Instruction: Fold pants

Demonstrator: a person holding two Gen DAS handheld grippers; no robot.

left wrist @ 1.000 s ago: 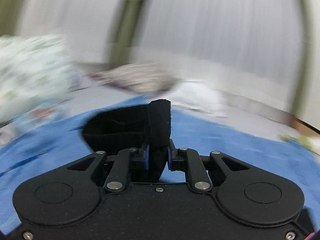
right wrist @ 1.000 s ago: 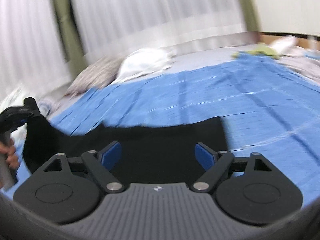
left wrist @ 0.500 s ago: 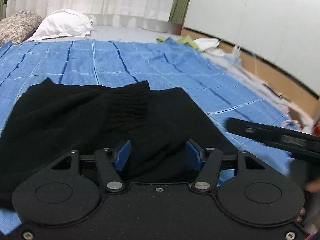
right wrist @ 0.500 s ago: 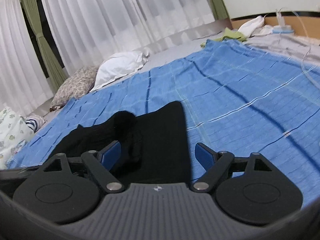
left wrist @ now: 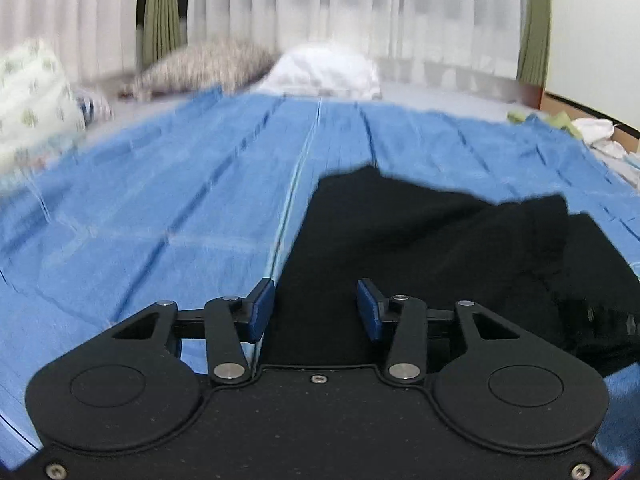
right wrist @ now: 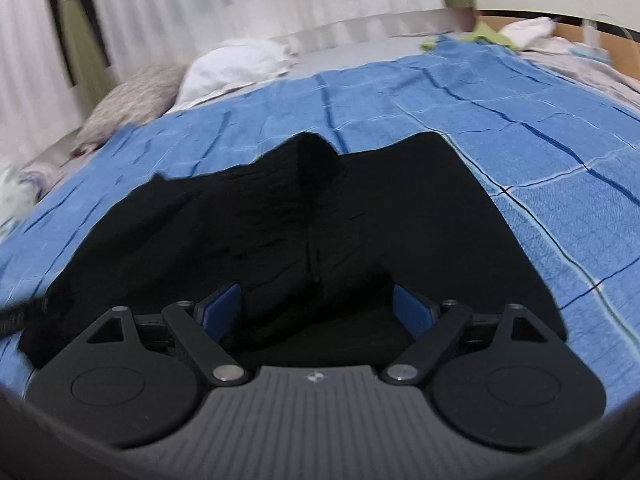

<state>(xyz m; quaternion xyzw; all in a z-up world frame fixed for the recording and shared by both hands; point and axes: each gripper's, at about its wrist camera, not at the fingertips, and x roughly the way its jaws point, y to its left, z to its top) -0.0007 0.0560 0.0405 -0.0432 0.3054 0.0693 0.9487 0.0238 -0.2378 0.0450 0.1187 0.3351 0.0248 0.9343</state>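
The black pants (left wrist: 420, 240) lie folded in a bundle on the blue bedspread (left wrist: 160, 200). My left gripper (left wrist: 316, 306) is open and empty over the bundle's left edge. In the right wrist view the pants (right wrist: 300, 220) spread across the middle, with a raised fold down the centre. My right gripper (right wrist: 318, 312) is open and empty, low over the near part of the pants. A dark bit of the right gripper may show at the left view's right edge (left wrist: 600, 316).
A patterned pillow (left wrist: 208, 68) and a white pillow (left wrist: 324, 72) lie at the head of the bed, below white curtains. A floral bundle (left wrist: 32, 92) sits at far left. Green and white clothes (right wrist: 504, 34) lie at the far right edge.
The left gripper let go of the black cloth it held a second ago and now stands open. Both views swung back toward the pillows. The pants now lie flat on the bedspread.
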